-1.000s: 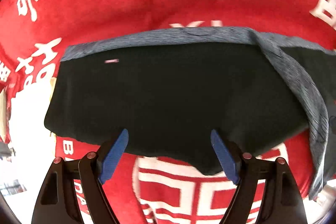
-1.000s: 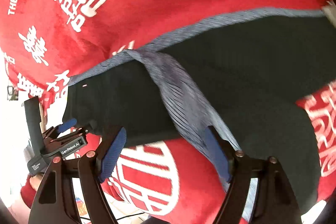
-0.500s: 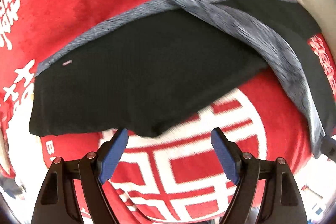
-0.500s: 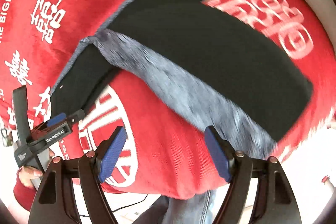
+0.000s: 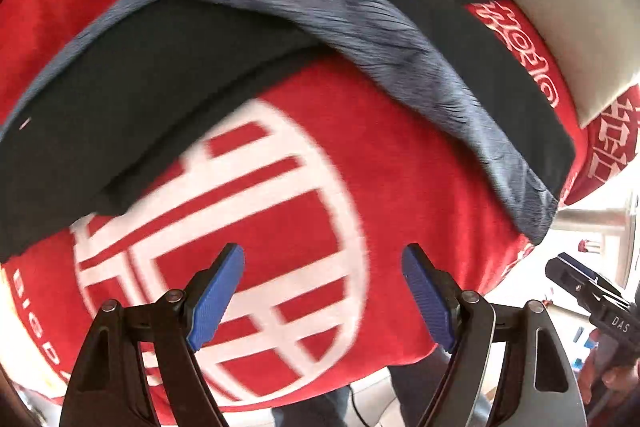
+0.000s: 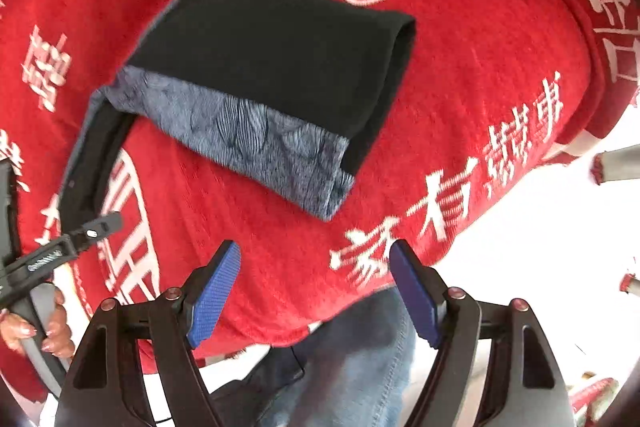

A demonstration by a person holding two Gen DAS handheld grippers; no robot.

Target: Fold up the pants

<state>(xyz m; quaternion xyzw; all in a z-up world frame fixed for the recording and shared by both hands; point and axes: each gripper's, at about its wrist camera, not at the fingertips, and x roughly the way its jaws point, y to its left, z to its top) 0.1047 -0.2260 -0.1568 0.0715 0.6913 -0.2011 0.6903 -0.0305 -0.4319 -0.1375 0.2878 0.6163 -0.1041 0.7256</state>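
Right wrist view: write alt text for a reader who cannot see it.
Black pants with a blue-grey patterned waistband lie on a red blanket printed with white characters. The open right gripper hangs empty above the blanket's near edge. At left, a hand holds the left gripper.

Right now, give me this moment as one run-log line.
left gripper: open, empty | right gripper: open, empty | pants: on red blanket, unheld

pants (image 5: 168, 75): left end cut off | red blanket (image 5: 304, 211): print motion-blurred
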